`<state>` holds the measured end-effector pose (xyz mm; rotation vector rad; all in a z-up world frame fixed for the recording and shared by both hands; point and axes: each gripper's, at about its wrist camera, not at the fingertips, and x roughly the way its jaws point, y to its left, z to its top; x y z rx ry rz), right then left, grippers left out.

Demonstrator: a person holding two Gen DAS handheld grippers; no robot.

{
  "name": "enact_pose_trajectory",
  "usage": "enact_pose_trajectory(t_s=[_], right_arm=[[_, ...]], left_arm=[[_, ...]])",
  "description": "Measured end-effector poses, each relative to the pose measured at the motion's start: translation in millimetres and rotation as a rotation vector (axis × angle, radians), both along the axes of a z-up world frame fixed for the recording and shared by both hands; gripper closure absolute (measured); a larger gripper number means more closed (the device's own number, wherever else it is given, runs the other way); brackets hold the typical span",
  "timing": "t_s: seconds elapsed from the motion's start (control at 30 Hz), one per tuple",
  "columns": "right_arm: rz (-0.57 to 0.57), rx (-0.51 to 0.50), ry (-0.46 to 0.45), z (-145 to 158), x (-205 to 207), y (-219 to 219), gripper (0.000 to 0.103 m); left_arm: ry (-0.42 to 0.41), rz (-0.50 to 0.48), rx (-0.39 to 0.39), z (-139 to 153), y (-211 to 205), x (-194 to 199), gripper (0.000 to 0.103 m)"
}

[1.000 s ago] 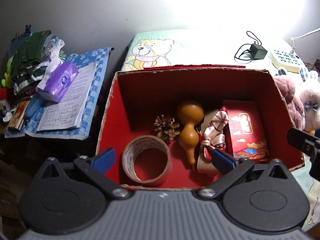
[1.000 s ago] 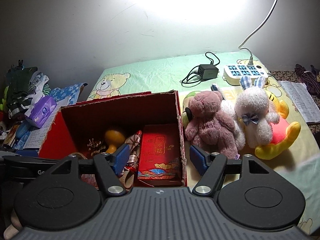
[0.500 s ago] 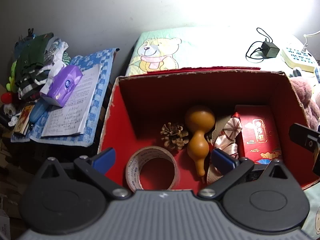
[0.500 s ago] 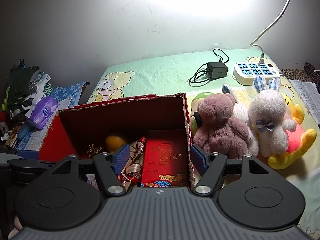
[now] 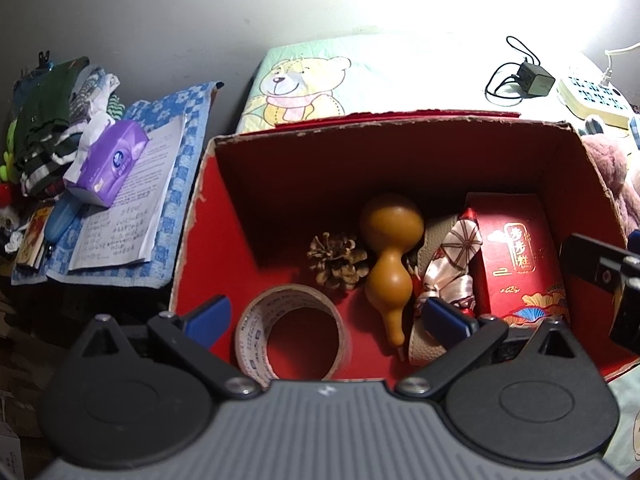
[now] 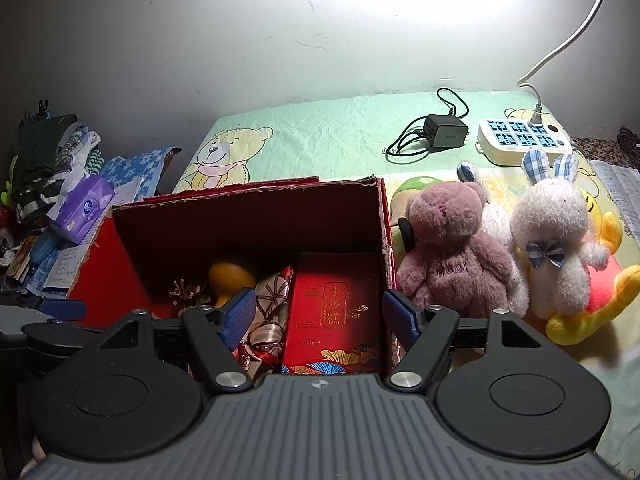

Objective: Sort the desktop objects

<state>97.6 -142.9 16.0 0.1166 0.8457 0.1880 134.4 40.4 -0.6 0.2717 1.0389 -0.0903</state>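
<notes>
Two hand-held grippers hover over an open red cardboard box (image 5: 248, 184) that sits on a green bear-print sheet (image 6: 320, 136), its long side running left to right in the left wrist view. Largest of its contents is a flat red gift packet (image 5: 516, 256) with gold characters, lying in the right end with its long axis pointing from near edge to far wall. Next is a roll of clear tape (image 5: 292, 336) lying flat at the near wall, hole upward. A brown gourd (image 5: 390, 252) lies in the middle, long axis near to far, fat bulb toward the far wall and thin stem toward the camera. Between gourd and packet a patterned silk pouch (image 5: 452, 256) lies along the same line, and a pine cone (image 5: 336, 260) sits just left of the gourd's waist. The left gripper (image 5: 326, 318) hangs above the near wall, jaws spread wide and holding nothing, with the tape roll between them. The right gripper (image 6: 318, 314) is likewise wide apart and empty, straddling the packet and the box's right wall. Just beside that wall on the sheet sit a mauve plush bear (image 6: 452, 248) and a white plush rabbit (image 6: 560, 248).
</notes>
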Motion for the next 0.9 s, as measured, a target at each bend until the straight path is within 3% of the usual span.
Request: enact_pose_trajectory(t_s=[0.33, 0.9], right_arm=[[0.038, 0.004, -0.002, -2, 6, 11, 0.032], [-0.02, -0.05, 0.045, -14, 14, 10, 0.036]], left_arm=[[0.01, 0.015, 0.001, -4, 6, 8, 0.001], [0.025, 0.009, -0.001, -9, 8, 13, 0.001]])
